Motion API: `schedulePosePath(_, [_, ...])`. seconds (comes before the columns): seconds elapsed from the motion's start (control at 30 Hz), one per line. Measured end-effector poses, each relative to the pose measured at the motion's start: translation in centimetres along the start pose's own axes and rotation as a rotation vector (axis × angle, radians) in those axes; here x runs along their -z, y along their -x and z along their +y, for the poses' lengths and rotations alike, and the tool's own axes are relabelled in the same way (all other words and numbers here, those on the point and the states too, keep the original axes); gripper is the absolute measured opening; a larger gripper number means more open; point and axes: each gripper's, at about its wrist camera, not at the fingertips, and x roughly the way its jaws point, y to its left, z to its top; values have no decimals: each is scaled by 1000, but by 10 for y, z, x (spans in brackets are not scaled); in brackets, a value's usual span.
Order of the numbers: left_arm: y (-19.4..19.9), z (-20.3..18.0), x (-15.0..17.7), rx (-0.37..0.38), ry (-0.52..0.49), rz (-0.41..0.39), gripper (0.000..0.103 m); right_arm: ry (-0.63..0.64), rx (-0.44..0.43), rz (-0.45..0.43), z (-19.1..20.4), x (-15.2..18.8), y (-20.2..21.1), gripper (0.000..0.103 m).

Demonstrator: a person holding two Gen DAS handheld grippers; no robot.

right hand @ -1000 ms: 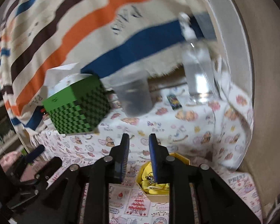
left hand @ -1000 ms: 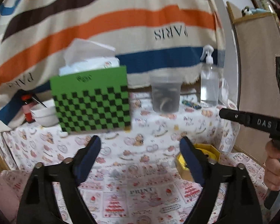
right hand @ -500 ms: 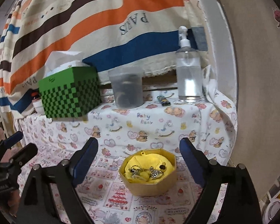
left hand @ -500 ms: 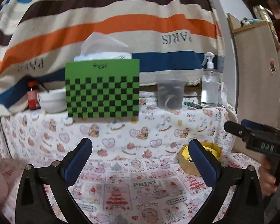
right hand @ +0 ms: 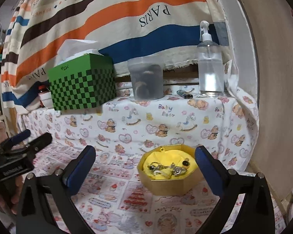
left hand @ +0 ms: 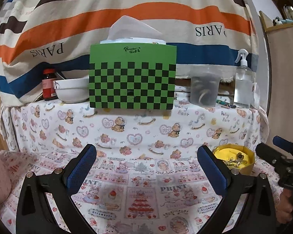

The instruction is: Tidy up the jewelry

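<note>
A gold octagonal box (right hand: 170, 185) with a yellow lining sits on the patterned cloth and holds several small jewelry pieces (right hand: 166, 168). In the left wrist view it is at the right (left hand: 242, 168). My right gripper (right hand: 145, 165) is open and empty, with the box between its fingers and slightly ahead. My left gripper (left hand: 146, 167) is open and empty over the cloth, left of the box. Each gripper shows at the edge of the other's view.
On a raised shelf at the back stand a green checkered tissue box (left hand: 132, 78), a white bowl (left hand: 71, 89), a brown jar (left hand: 48, 84), a clear cup (right hand: 147, 79) and a spray bottle (right hand: 210, 64). A striped cloth hangs behind. A wooden panel (right hand: 273, 78) is at the right.
My right gripper opened from nearly shut to wide. Both grippers drew back and levelled out, so the box and shelf show more fully.
</note>
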Motion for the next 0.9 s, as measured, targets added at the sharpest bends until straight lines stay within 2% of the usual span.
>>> schedulePosePath(0.2, [-16,-1,3,-17,-9,81,102,-16,14,33,-2,1,-6,103])
schedulePosePath(0.4, [-21,8,4,-40,31,104,102,-1,26,41,1,1,-8,103])
schedulePosePath(0.67, [-12,-5,3,-37,-29,61,102,33,36,29,7,1,-6,103])
schedulePosePath(0.9, [-12,-4,3,-38,-26,60,102,42,54,32,9,1,-6,103])
